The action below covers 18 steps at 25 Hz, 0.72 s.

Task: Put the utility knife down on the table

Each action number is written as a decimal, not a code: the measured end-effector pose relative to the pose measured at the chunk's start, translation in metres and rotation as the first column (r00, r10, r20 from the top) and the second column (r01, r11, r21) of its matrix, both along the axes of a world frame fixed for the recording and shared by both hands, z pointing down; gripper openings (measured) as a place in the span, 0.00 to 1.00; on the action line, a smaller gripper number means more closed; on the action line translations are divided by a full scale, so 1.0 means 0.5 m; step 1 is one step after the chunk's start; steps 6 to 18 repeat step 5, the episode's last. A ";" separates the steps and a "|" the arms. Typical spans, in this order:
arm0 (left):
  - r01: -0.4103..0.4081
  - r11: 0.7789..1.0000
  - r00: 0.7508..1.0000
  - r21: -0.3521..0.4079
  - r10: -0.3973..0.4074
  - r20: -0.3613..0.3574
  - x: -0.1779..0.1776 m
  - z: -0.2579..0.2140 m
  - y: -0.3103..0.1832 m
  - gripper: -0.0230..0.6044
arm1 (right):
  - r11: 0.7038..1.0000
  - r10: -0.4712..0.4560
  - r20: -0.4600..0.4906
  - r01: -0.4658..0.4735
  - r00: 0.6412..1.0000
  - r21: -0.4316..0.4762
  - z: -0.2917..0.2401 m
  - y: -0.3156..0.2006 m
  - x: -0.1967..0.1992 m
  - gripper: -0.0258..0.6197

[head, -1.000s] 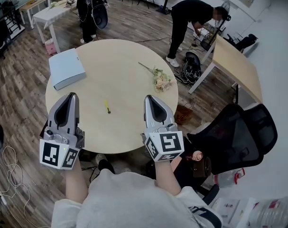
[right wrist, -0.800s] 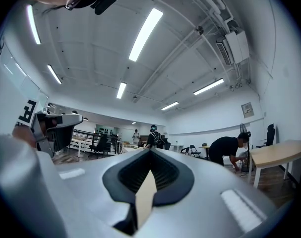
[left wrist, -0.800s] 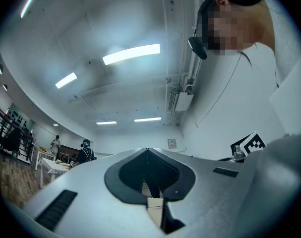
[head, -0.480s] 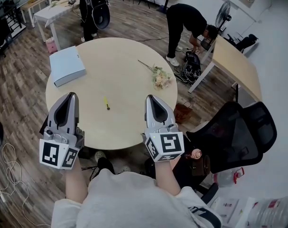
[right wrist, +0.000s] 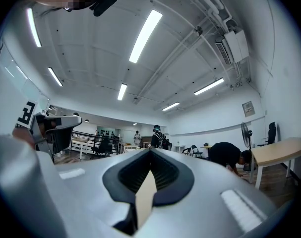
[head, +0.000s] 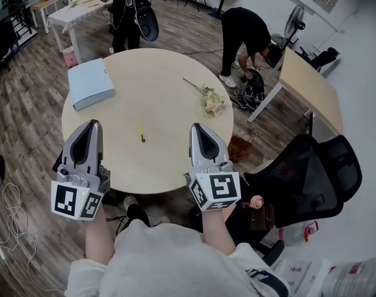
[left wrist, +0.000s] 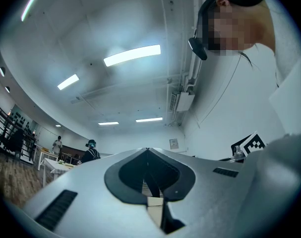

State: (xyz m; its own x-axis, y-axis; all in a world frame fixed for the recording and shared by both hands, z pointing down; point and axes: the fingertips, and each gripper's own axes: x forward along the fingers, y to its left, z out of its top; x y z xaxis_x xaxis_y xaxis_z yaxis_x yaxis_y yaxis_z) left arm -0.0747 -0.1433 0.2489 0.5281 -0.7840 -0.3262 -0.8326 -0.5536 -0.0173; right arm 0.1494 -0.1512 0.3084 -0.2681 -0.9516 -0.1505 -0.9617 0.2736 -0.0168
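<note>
While the yellow utility knife [head: 141, 133] lies on the round table [head: 163, 73] between the two grippers just as before, the left gripper [head: 91, 125] and right gripper [head: 196, 127] stay near the table's edge, jaws pressed together on nothing, and the standing person [head: 129, 11] behind has stepped nearer.

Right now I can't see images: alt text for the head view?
A small yellow knife lies on a round table, between the left gripper and right gripper, touching neither. Both hover at the near edge, jaws together, empty.
</note>
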 end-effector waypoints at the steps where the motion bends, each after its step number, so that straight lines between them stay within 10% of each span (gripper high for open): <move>1: 0.000 1.000 1.000 0.000 0.000 0.000 0.001 0.000 0.001 0.05 | 1.000 0.000 0.000 0.000 1.000 0.000 0.000 0.000 0.001 0.06; 18: -0.001 1.000 1.000 0.002 0.001 -0.002 0.004 0.001 0.000 0.05 | 1.000 -0.002 -0.001 0.002 1.000 0.002 0.003 -0.001 0.003 0.06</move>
